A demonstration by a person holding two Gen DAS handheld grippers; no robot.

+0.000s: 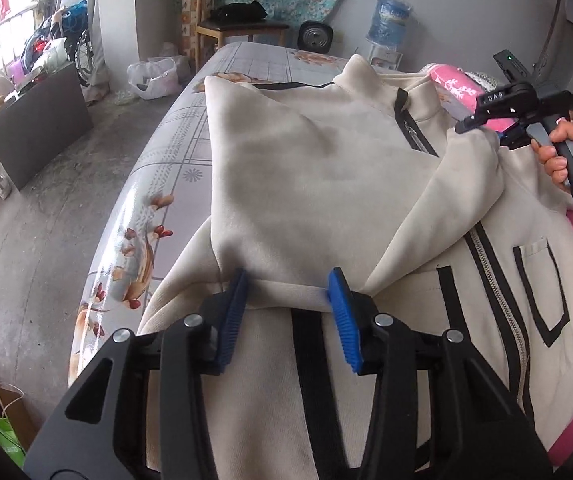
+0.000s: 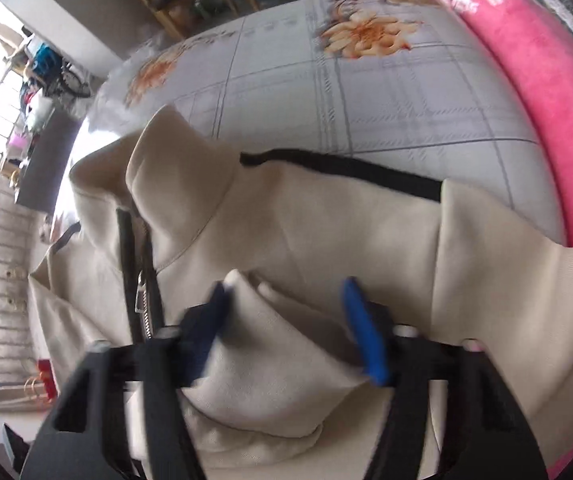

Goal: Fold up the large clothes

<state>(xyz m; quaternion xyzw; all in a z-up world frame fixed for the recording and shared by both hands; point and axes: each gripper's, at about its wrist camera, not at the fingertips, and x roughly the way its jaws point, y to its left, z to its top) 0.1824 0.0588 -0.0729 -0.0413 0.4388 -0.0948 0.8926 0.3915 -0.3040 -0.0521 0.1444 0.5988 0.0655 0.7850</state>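
Note:
A cream zip-up jacket [image 1: 318,168] with black trim lies on the bed, one side folded over its front. My left gripper [image 1: 288,292] is at the jacket's hem, its blue pads [image 1: 232,312] apart with a strip of hem fabric running between them. My right gripper [image 1: 466,126], held by a hand, is at the folded edge near the collar. In the right wrist view the jacket [image 2: 326,220] fills the middle and the right gripper [image 2: 286,292] is open, with a bunched fold of cream cloth lying between its fingers [image 2: 360,332].
The bed [image 1: 174,168] has a grey floral sheet, its left edge dropping to a concrete floor. A pink blanket [image 2: 526,92] lies along the far right side. A wooden chair [image 1: 230,20], a water jug [image 1: 390,20] and a dark box [image 1: 38,120] stand beyond the bed.

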